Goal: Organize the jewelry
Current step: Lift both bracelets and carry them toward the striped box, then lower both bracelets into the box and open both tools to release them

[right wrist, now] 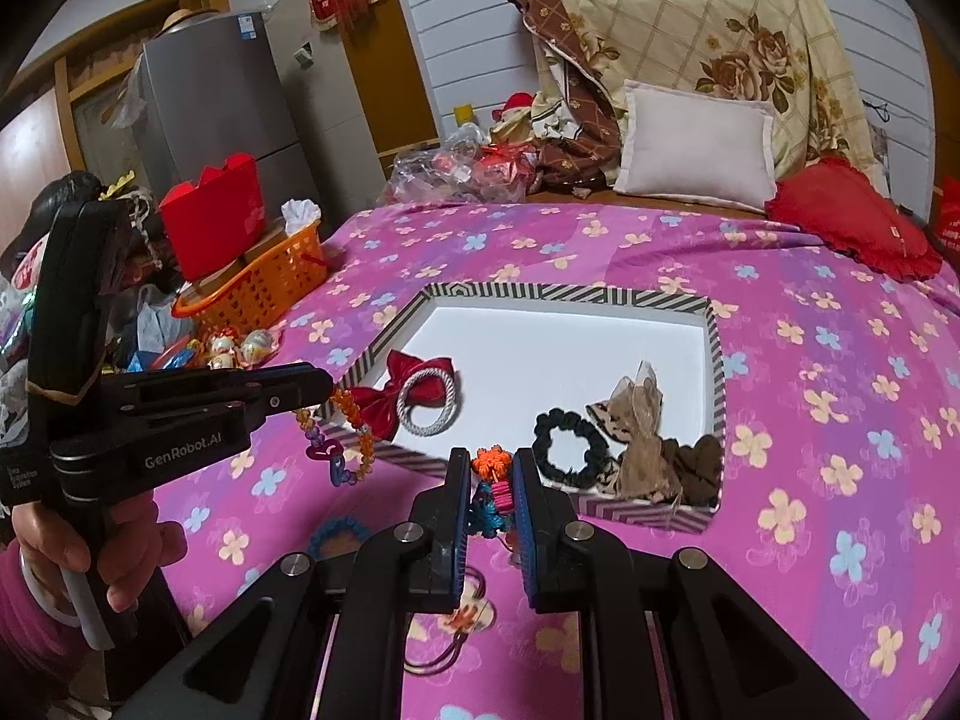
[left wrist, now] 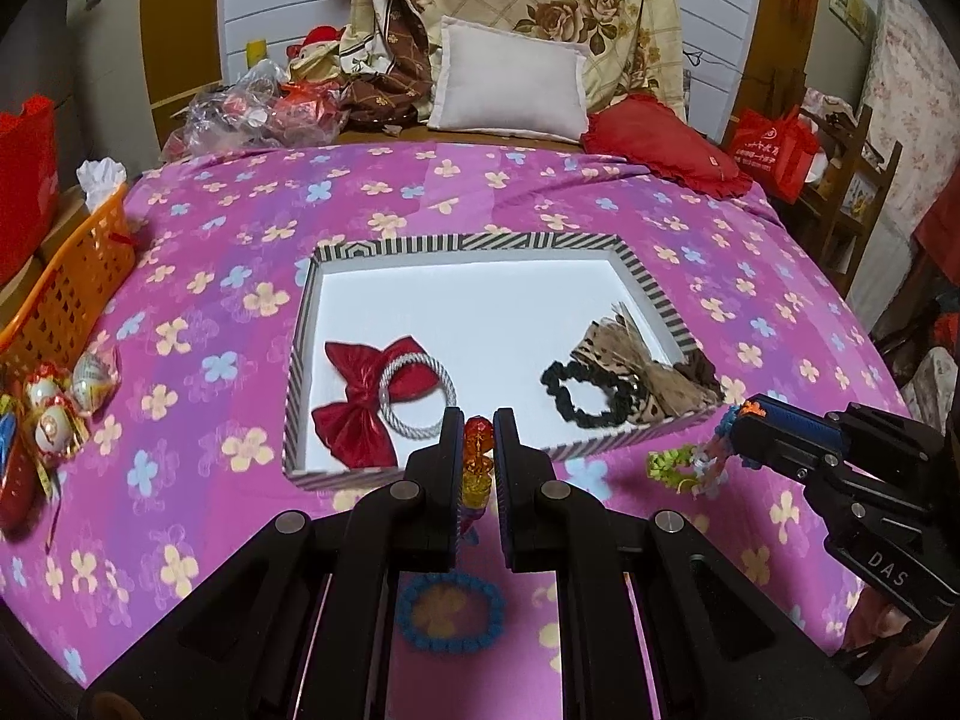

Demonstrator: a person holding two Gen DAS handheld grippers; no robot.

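A striped-rim box [left wrist: 648, 291] [right wrist: 717, 360] lies on the pink flowered bedspread. It holds a red bow with a grey cord ring [left wrist: 384, 399] [right wrist: 420, 399], a black scrunchie [left wrist: 585, 399] [right wrist: 570, 441] and a tan bow [left wrist: 636, 372] [right wrist: 642, 432]. My left gripper [left wrist: 478, 429] [right wrist: 327, 390] is shut on an orange bead bracelet [left wrist: 477, 462] [right wrist: 354, 426] at the box's near rim. My right gripper [right wrist: 491, 465] [left wrist: 741, 414] is shut on a colourful flower hair tie [right wrist: 493, 489] [left wrist: 690, 465], just right of the box's near corner.
A blue bead ring [left wrist: 450, 612] [right wrist: 336, 531] lies on the bedspread below my grippers. An orange basket [left wrist: 72, 282] [right wrist: 264, 285] and wrapped sweets [left wrist: 54, 402] sit at the left edge. Pillows [left wrist: 510, 84] and a red cushion [left wrist: 666, 147] lie behind.
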